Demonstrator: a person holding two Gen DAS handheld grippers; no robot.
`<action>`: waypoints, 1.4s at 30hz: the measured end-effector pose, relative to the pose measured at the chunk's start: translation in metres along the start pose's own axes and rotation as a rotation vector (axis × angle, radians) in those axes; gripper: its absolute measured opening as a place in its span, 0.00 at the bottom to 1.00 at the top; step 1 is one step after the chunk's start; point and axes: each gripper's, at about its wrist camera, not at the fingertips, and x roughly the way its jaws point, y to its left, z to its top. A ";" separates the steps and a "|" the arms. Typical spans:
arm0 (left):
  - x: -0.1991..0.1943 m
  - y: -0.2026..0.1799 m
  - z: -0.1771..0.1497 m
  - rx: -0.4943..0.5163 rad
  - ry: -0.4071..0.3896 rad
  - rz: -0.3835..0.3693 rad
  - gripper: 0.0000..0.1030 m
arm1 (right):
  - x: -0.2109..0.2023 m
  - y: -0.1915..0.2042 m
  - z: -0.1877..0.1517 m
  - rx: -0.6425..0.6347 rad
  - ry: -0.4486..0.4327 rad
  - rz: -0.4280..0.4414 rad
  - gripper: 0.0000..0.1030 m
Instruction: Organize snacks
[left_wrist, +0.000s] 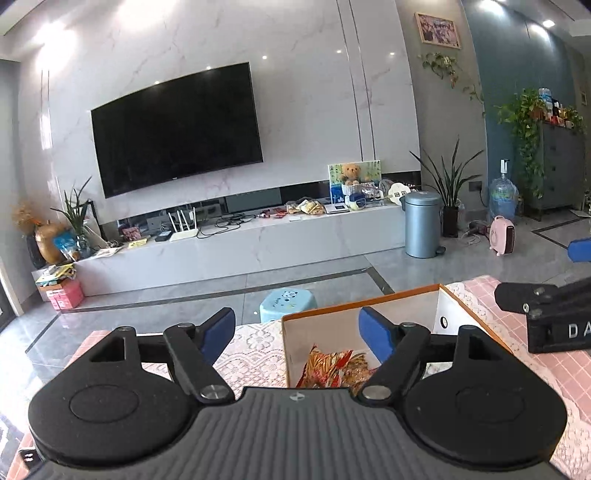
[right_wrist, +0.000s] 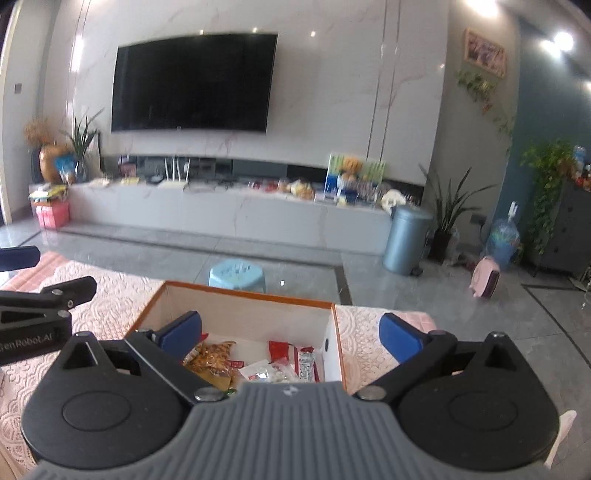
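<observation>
1. Snacks are sitting in the cardboard box (right_wrist: 334, 325) with the orange rim, which stands on the pink lace tablecloth (right_wrist: 110, 295). I can see a yellow-orange crunchy snack bag (right_wrist: 212, 356) toward the box's left side and red and white packets (right_wrist: 291, 360) toward its right wall.
2. The left gripper (left_wrist: 297, 334) is spread wide with nothing between its blue pads. It hangs above the box's left wall, angled a bit downward.
3. The right gripper (right_wrist: 290, 334) is also spread wide and empty, above the near part of the box, 1 pad inside the left wall and 1 outside the right wall.
4. My guess: the snacks in view are all boxed, so the step is clearing out or going for more. No loose snack shows on the cloth near the box, though the grippers hide much of it.
5. To do that well, I'd keep both sets of pads clear above the rim so nothing nudges the light box, and keep the 2 grippers apart since they sit side by side over it.
</observation>
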 end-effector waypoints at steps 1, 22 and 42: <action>-0.002 0.001 -0.002 0.002 0.005 0.005 0.87 | -0.007 0.002 -0.005 0.008 -0.007 0.004 0.96; -0.010 0.001 -0.078 -0.005 0.195 0.020 0.87 | -0.041 0.005 -0.082 0.153 0.092 -0.057 0.96; -0.003 0.003 -0.093 -0.036 0.284 0.000 0.87 | -0.011 0.009 -0.105 0.140 0.180 -0.056 0.96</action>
